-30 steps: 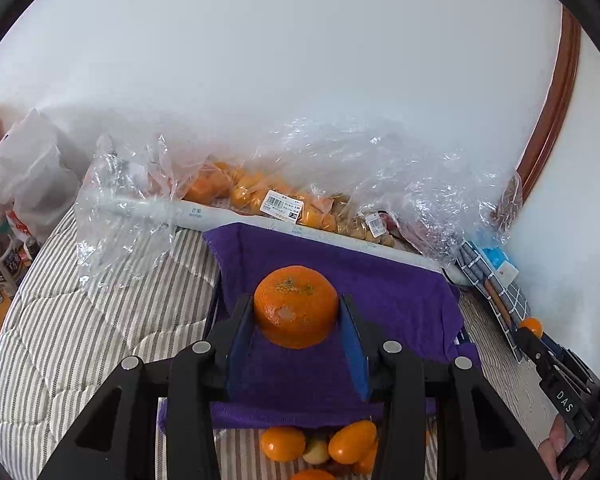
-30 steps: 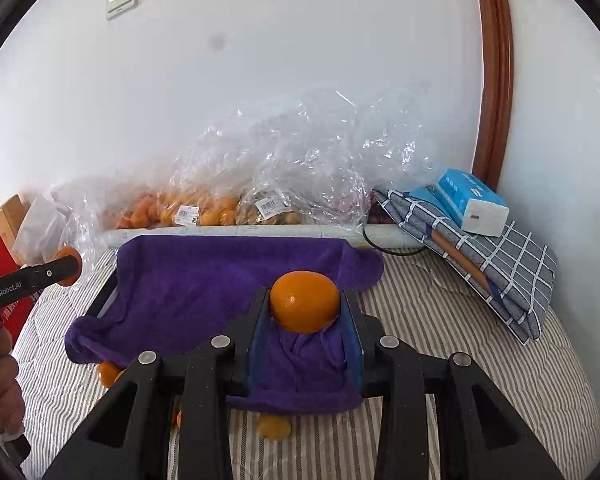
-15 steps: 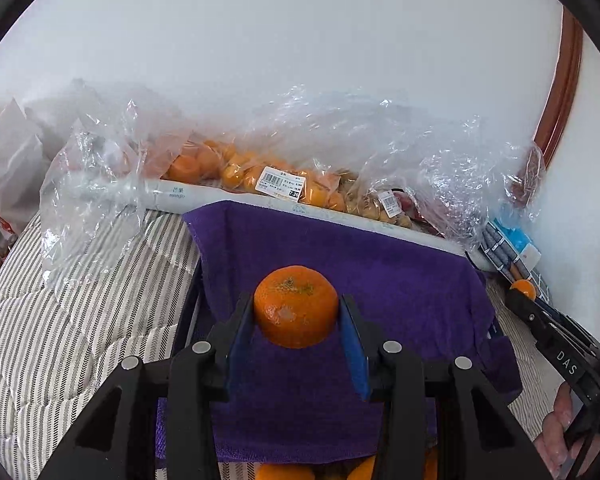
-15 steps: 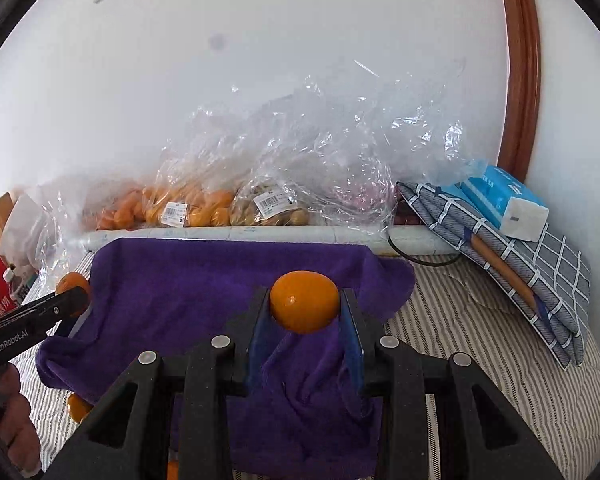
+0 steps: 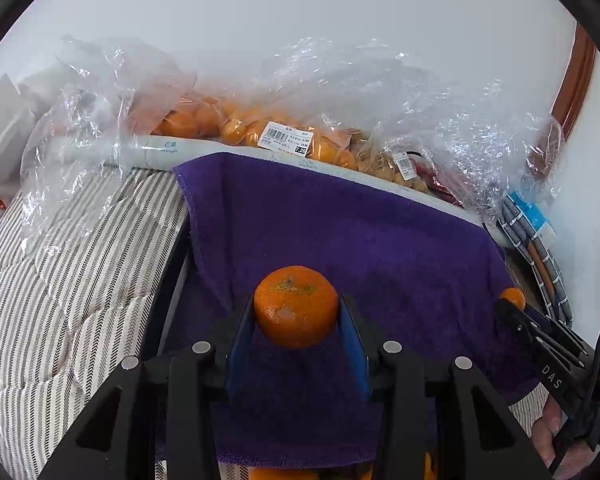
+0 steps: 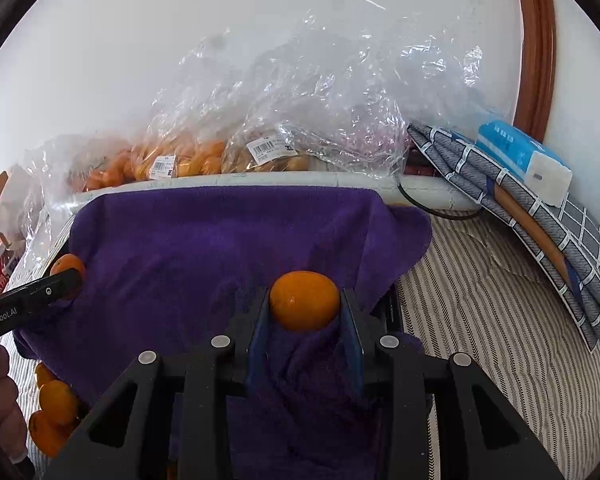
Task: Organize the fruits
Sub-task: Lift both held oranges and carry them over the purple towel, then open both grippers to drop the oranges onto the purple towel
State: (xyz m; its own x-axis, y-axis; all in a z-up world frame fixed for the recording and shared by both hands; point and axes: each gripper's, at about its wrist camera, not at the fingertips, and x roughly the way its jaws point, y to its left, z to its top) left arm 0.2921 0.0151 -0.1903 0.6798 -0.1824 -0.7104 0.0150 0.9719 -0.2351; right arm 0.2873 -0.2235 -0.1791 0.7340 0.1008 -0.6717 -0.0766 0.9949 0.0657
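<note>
A purple towel [image 5: 340, 240] is lying draped over what looks like a dark tray, on a striped quilt [image 5: 60, 300]. Along the far wall, crinkled clear produce bags [image 6: 300, 112] are holding more fruit behind a white roll.

The left gripper [image 5: 296, 320] is gripping a mandarin [image 5: 295, 306] across its middle, above the near part of the towel, with both blue pads pressing its sides. The right gripper [image 6: 305, 308] is clamping a smoother orange fruit [image 6: 304, 300] the same way, over the towel's right side.

Both fruits are probably light, round and soft-skinned, so they are likely to roll or bruise. A gentle hold across the widest part seems best.

I am counting two grippers, two held fruits and one towel. At least three loose orange fruits [image 6: 54, 412] are peeking out at the towel's near left edge. The bagged ones are too bunched to count.
</note>
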